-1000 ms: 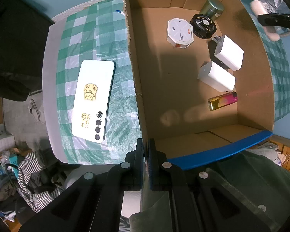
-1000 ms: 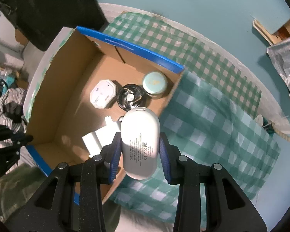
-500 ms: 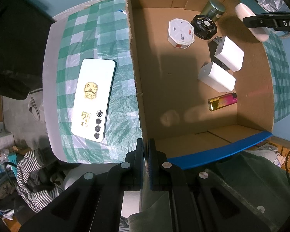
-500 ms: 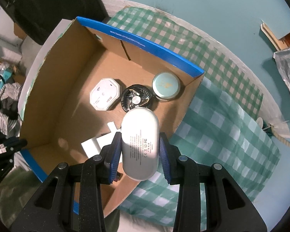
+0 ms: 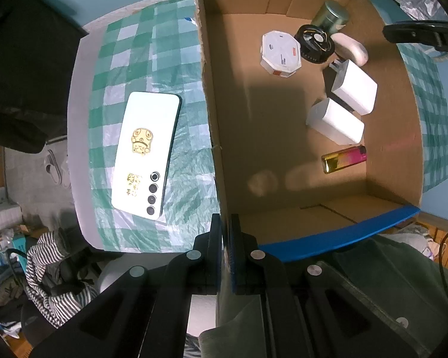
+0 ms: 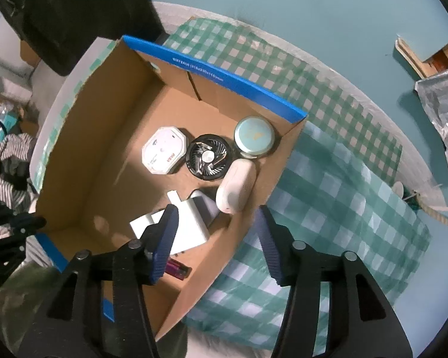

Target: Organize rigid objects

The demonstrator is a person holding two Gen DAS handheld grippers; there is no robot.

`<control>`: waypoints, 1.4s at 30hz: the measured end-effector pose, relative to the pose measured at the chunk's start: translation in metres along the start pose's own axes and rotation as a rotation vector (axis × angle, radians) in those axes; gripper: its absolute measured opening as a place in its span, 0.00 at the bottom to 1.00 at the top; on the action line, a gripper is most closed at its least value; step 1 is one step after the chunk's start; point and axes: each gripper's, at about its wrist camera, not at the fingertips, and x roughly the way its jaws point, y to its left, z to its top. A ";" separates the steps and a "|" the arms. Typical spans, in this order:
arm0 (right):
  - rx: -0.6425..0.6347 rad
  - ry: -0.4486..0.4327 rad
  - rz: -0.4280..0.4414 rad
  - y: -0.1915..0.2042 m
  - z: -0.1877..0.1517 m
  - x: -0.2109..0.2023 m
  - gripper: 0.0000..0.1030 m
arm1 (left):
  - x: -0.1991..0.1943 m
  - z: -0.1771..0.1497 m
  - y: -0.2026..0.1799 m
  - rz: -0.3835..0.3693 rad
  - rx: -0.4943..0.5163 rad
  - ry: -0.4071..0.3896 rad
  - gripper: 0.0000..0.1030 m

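Observation:
A cardboard box [image 6: 83, 137] with blue edges stands on the green checked cloth. In it lie a white octagonal box [image 6: 163, 150], a black round fan [image 6: 207, 157], a round teal tin [image 6: 254, 135], two white chargers [image 5: 354, 88], a pink-gold lighter [image 5: 343, 158] and a white oval case [image 6: 235, 186]. My right gripper [image 6: 216, 235] is open and empty above the box's near right wall, just short of the oval case. My left gripper [image 5: 225, 238] is shut on the box's blue near edge. A white phone [image 5: 145, 155] lies face down on the cloth left of the box.
A dark bag [image 6: 74, 9] stands beyond the box. Crinkled foil [image 6: 445, 110] lies at the right. Striped clothing [image 5: 50, 271] lies below the table edge. The cloth [image 6: 337, 197] stretches to the right of the box.
My right gripper opened and let go of the white oval case, which now lies in the box beside the fan and tin. My left gripper stayed clamped on the box edge.

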 end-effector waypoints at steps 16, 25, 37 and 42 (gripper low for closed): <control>0.150 -0.174 -0.071 -0.021 -0.039 -0.075 0.66 | -0.046 0.015 -0.007 -0.019 -0.038 -0.120 0.23; 0.248 -0.301 -0.097 -0.035 -0.073 -0.115 0.69 | -0.095 0.026 -0.029 -0.032 -0.040 -0.267 0.57; 0.369 -0.491 -0.143 -0.042 -0.112 -0.159 0.69 | -0.159 0.029 -0.052 -0.007 -0.031 -0.525 0.90; 0.366 -0.542 -0.177 -0.038 -0.123 -0.171 0.69 | -0.172 0.023 -0.058 -0.019 -0.026 -0.577 0.98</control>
